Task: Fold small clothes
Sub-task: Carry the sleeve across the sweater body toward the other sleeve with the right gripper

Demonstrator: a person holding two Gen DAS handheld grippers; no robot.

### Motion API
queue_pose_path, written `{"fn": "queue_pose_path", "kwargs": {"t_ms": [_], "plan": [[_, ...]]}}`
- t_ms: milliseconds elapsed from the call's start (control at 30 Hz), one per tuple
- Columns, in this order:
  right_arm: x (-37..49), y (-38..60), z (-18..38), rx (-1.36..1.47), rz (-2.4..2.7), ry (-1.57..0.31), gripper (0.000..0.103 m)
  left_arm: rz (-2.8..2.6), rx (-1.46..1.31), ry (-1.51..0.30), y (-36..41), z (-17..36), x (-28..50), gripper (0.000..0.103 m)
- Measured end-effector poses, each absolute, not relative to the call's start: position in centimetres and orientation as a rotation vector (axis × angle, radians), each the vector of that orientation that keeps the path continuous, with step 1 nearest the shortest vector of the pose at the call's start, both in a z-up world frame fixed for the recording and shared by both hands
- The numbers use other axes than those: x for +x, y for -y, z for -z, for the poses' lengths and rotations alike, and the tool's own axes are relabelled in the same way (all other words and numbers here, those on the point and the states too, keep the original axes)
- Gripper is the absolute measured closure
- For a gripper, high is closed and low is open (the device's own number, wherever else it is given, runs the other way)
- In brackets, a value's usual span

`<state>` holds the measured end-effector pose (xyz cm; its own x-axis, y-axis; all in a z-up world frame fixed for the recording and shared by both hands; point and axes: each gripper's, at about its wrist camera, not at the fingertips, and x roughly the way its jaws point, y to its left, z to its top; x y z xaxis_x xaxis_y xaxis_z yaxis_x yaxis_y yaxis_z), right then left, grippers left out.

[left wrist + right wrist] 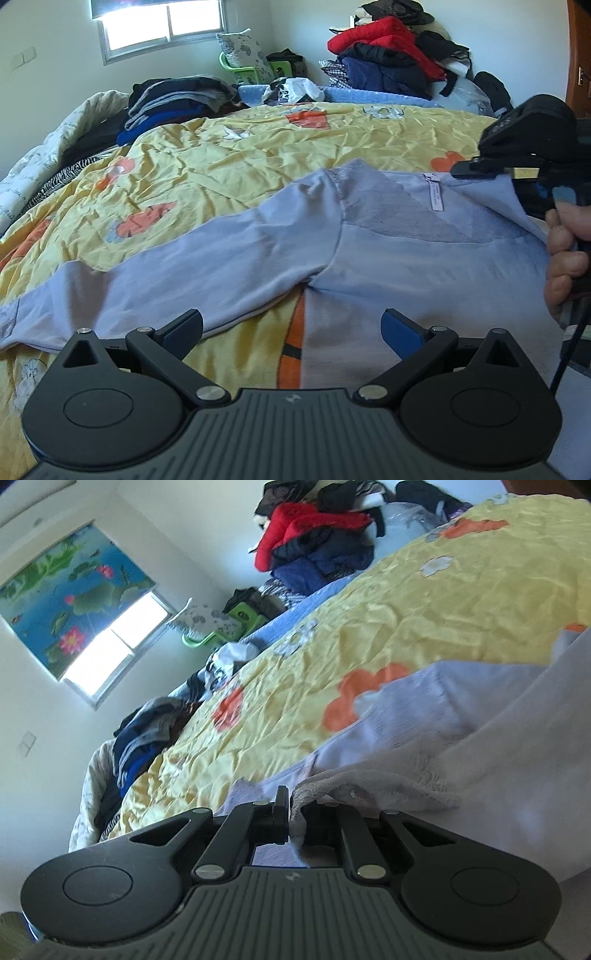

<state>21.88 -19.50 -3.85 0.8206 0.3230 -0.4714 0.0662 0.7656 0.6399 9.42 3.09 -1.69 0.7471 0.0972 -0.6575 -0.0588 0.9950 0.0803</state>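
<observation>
Pinching the collar edge of the lavender long-sleeved top (pixel 388 251), the right gripper (pixel 290 819) has its jaws closed on a bunch of fabric and holds that end lifted at about 3 o'clock in the left wrist view. The top lies spread across the yellow floral bedspread (pixel 229 162), one sleeve (pixel 129 280) trailing toward 9 o'clock. The left gripper (pixel 291 332) hovers with jaws wide apart and nothing between them, just above the armpit seam. A good fold probably needs the left gripper to take the sleeve near the shoulder, keep the cloth taut against the right gripper's hold, and lay it flat across the body without dragging the bedspread.
</observation>
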Motion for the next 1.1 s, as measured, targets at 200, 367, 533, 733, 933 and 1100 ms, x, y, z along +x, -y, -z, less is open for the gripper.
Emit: {"fn": "queue_pose_path", "kwargs": {"t_ms": [200,367,533,733,933,1100], "plan": [[22.4,16.7,3.4,0.676,-0.189,-0.612,0.091,-0.098,0.039,-0.724,-4.1,1.6,9.2,0.000],[23.0,14.7,3.2,0.656,-0.218,-0.623,0.091,-0.107,0.025,-0.727,-4.9,1.6,9.1,0.000],[23.4,12.5,3.1,0.642,-0.247,-0.639,0.091,-0.119,0.020,-0.715,-5.8,1.1,8.7,0.000],[24.0,10.3,3.1,0.629,-0.285,-0.647,0.091,-0.154,0.016,-0.706,-7.1,0.7,8.6,0.000],[25.2,8.6,3.5,0.613,-0.280,-0.667,0.091,-0.166,-0.015,-0.723,-8.4,0.9,8.5,0.000],[25.4,7.5,4.0,0.597,-0.294,-0.685,0.091,-0.175,-0.014,-0.729,-8.8,1.2,8.5,0.000]]}}
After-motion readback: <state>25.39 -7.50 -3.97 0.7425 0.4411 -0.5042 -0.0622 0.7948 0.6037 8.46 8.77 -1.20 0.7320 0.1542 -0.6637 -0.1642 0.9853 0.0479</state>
